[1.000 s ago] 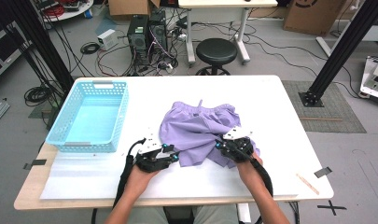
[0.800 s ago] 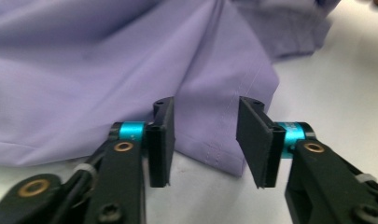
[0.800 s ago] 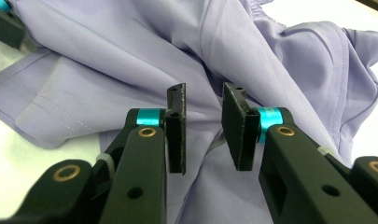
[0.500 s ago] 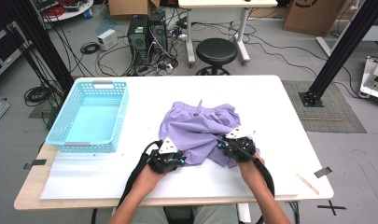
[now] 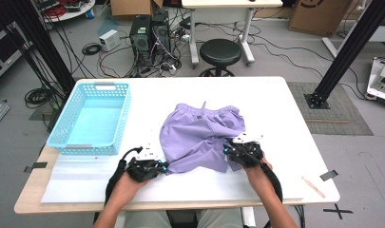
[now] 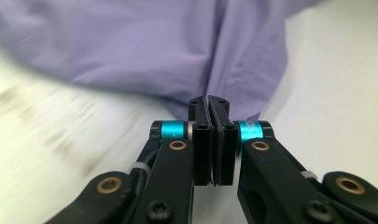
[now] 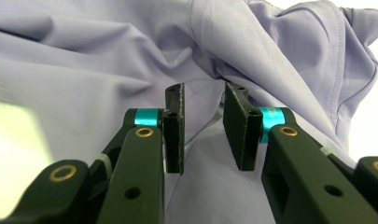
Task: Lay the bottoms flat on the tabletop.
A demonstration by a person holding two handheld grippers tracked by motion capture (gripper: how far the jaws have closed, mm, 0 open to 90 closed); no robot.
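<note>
My left gripper point(image 6: 210, 105) is pinched tight on the near left corner of the purple shorts point(image 5: 202, 137). In the left gripper view its jaws meet with only the thin hem of the cloth between them, and they have just been closing onto it. In the high view that gripper point(image 5: 167, 166) sits close to the near edge of the tabletop point(image 5: 275, 99), at the lower left corner of the garment.

My right gripper point(image 7: 203, 100) has its jaws parted, with loose folds of the purple fabric lying in the gap and behind it; the pads do not look pressed on the cloth, so I judge that no grip is made there yet. In the high view it point(image 5: 228, 151) rests at the near right edge of the shorts.

The shorts lie crumpled around the middle of the tabletop, slightly toward the near edge, with the waistband toward the far edge and the legs toward me. The cloth is bunched and wrinkled, not flat and not folded.

A light blue basket point(image 5: 121, 118) stands by the left edge of the tabletop, well apart from the shorts, with nothing in it.

As I read it, the work is at an early stage: one corner is secured, the second grasp is pending, and any spreading, folding or moving of the shorts toward the basket is left to do.
</note>
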